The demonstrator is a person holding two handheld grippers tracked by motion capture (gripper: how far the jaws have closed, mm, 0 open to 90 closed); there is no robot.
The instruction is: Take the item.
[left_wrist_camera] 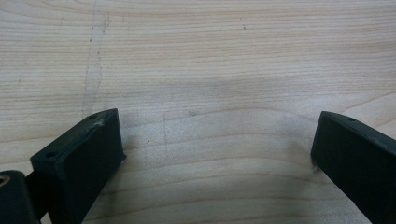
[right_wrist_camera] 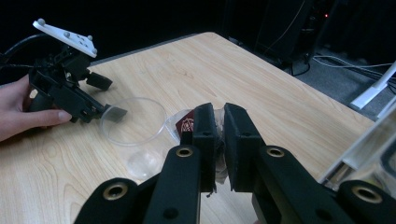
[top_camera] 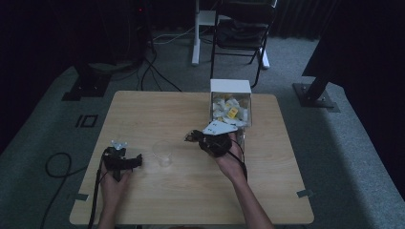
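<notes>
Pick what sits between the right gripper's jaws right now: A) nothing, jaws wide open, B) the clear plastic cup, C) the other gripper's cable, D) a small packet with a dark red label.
D: in the right gripper view the right gripper is closed on a small packet with a dark red label, while the clear plastic cup lies apart on the wooden table.

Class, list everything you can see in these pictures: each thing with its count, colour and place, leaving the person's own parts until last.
Table: one, light wood, centre of the high view.
Plastic cup: one, clear, lying on its side mid-table, between the two claws.
Box of packets: one, clear with white top, far edge of the table; packets white and yellow.
Small packet: one, dark red, clamped in the right claw.
Folding chair: one, black, on the floor beyond the table.
Left claw: black, open, on the table.
Right claw: black, shut on the packet.
</notes>
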